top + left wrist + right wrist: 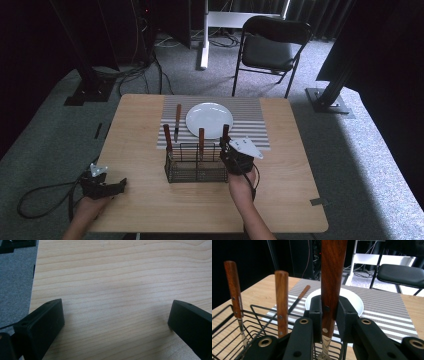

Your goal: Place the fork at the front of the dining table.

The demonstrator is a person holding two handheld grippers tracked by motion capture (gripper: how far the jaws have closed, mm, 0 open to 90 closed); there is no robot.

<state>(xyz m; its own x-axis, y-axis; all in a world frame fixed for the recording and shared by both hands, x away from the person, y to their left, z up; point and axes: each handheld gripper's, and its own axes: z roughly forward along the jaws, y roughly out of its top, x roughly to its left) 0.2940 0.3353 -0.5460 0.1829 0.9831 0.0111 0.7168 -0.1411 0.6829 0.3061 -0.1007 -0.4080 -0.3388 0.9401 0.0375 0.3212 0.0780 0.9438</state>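
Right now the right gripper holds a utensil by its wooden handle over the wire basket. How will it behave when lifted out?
The utensil looks stiff, with a riveted wooden handle, so it probably will not bend. The right gripper clamps smooth wood, so it might slip or swing. Its metal end may snag in the wire basket.

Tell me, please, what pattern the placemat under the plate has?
The placemat has thin grey and white stripes, clearest in the right gripper view.
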